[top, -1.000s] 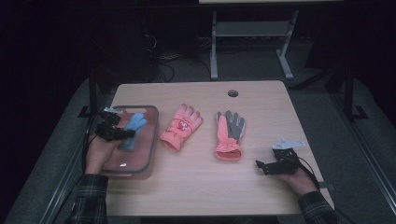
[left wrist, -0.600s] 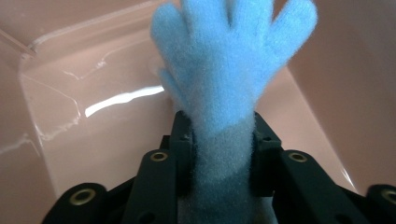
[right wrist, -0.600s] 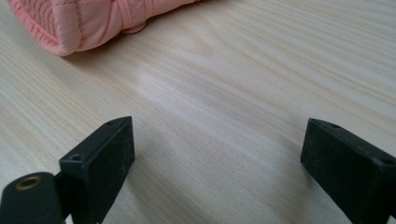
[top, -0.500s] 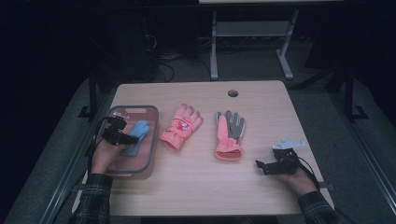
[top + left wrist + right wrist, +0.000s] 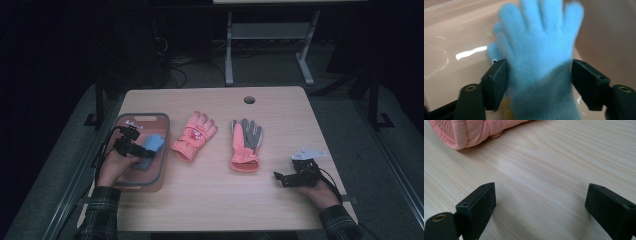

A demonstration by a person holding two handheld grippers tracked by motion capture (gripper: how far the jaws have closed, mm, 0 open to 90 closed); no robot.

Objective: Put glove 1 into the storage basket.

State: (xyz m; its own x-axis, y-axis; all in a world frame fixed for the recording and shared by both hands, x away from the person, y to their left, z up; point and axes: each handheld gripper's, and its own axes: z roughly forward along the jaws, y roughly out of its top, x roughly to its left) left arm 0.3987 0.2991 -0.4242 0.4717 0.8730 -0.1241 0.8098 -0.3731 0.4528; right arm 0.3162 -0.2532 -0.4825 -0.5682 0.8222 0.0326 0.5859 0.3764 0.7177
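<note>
While its jaws have just been opening, the left gripper (image 5: 539, 85) straddles the cuff of the blue glove (image 5: 541, 50), the pads parted and barely brushing the fleece, no clamp evident. That glove lies inside the pink tray (image 5: 162, 150) at the table's (image 5: 210, 210) nine o'clock side, fingers pointing to twelve o'clock. At four o'clock the right gripper (image 5: 540, 205) rests with jaws wide apart over bare wood, a pink glove's (image 5: 474, 130) cuff at its eleven o'clock.

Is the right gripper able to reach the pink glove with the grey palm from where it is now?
Probably yes. The right gripper rests open on the table, and bare wood lies between it and the glove's cuff.
</note>
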